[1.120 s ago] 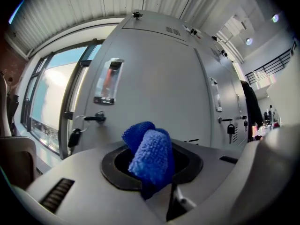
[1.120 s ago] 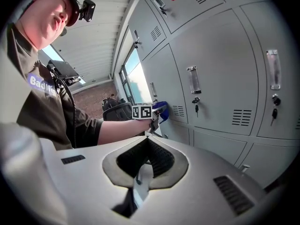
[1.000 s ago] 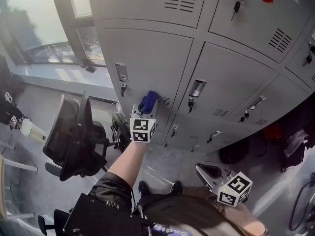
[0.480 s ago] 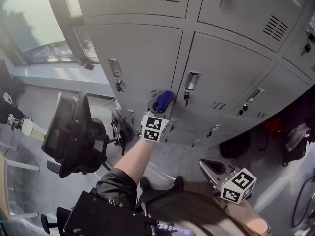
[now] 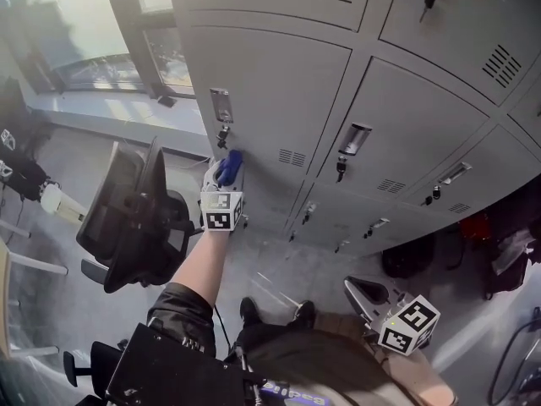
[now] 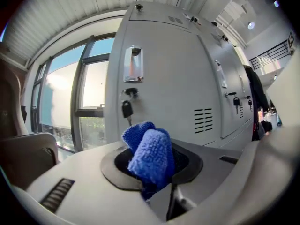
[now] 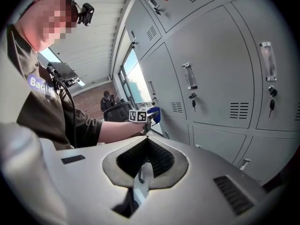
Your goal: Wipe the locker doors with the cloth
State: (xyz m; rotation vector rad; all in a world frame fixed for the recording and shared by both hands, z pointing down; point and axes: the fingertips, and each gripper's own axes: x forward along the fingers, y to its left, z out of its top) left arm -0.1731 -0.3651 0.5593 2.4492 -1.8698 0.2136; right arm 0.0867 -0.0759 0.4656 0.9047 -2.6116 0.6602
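Two grippers are being shown in the head view. The left gripper (image 5: 225, 174) is being held out low at a grey locker door (image 5: 270, 91), with a blue cloth (image 5: 229, 166) at its tip just below the key (image 5: 222, 134). The right gripper (image 5: 362, 294) is being kept near the person's lap, well apart from the lockers.

In the left gripper view, the jaws are being seen clamped on the bunched cloth, with the door close ahead; contact cannot be told.

In the right gripper view, the jaws are being seen together with nothing between them.

A wiping pass is judged to be in hand. Next, the cloth would need pressing flat and sweeping across the panel, clear of the key.
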